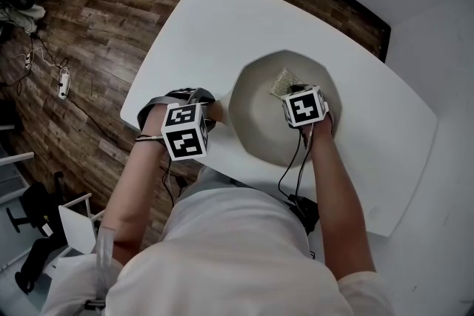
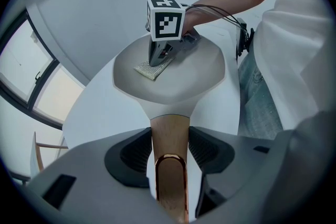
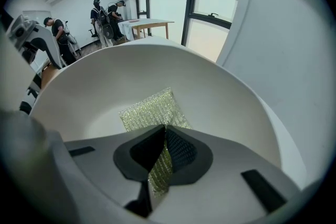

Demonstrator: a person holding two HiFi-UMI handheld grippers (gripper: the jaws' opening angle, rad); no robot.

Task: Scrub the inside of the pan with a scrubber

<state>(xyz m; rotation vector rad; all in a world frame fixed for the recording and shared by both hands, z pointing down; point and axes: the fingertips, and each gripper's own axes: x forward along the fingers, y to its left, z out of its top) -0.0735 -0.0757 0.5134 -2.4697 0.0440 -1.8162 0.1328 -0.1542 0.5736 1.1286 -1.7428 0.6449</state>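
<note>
white tabletop [image 1: 222,18] with rounded corners is standing over a dark wooden floor [image 1: 81,70], and a person is leaning over its near edge. a pale, deep pan [image 1: 255,122] is sitting on the table near that edge. its wooden handle [image 2: 169,131] is sticking out at 9 o'clock in the head view. the left gripper [image 2: 169,152] is clamping the handle, both pads pressing on the sides of the wood. the right gripper [image 3: 164,152] is reaching into the pan at about 2 o'clock of the bowl. its jaws are standing narrow and pinching one edge of a thin gold-green mesh scrubber [image 3: 149,110]. the rest of the mesh is lying flat on the pan's inner wall, towards 12 o'clock.

the scrubbing is looking under way rather than finished, and a few things could be going wrong from here. the jaws are gripping only a strip of the mesh, so a hard drag across the wall could be pulling the scrubber free or bunching it up, leaving hard gripper tips scraping the pan's surface. the mesh is resting on the sloping wall, not the flat bottom, so a sideways push there could be twisting the pan about its handle. the wood is looking smooth, and a slackening left grip would be letting the pan spin or slide towards the near table edge.
</note>
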